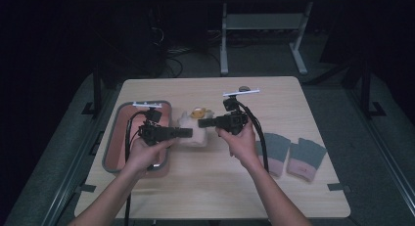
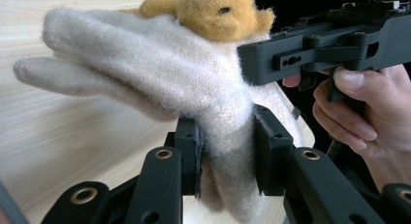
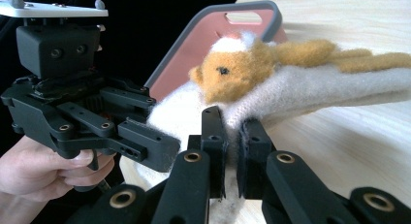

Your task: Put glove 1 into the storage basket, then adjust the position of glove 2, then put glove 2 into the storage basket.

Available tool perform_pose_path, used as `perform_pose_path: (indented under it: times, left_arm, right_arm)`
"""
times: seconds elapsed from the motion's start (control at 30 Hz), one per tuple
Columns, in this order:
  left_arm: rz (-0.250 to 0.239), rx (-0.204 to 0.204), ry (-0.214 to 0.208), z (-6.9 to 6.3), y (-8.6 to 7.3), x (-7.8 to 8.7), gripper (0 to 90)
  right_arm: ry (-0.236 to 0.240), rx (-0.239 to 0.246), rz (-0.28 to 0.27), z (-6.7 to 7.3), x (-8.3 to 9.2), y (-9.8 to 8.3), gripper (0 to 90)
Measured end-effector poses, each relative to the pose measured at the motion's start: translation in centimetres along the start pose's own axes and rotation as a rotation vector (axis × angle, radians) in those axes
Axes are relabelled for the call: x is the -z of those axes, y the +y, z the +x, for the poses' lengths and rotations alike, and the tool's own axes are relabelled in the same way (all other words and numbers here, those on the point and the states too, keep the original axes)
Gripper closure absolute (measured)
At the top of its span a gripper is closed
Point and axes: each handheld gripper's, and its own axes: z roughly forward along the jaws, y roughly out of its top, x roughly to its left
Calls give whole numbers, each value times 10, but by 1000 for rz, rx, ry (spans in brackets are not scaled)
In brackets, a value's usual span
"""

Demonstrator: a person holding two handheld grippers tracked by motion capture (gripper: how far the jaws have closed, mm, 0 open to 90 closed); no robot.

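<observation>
Two grey gloves [image 1: 289, 152], one cream glove [image 1: 193, 132], and one tray [image 1: 113, 138] are lying on one table [image 1: 205, 187].

From up high I'm looking forward and down over the whole table [image 1: 205, 187], forearms entering at the near edge. My left gripper [image 2: 225, 151] camera sits very close behind its jaws, facing right across the table. My right gripper [image 3: 231, 146] camera, just as close, faces left toward the tray [image 3: 194, 35]. All three views share the cream glove [image 2: 160, 69].
</observation>
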Motion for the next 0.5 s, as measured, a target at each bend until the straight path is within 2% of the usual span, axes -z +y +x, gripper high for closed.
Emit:
perform_pose_path:
  times: [0.2,0.5]
  left_arm:
    - [-7,-23,13,-2,5,15,679]
    - [-18,-25,19,0,5,26,679]
  right_arm:
    - [13,15,-5,9,-4,5,837]
    - [21,28,5,17,-11,11,836]
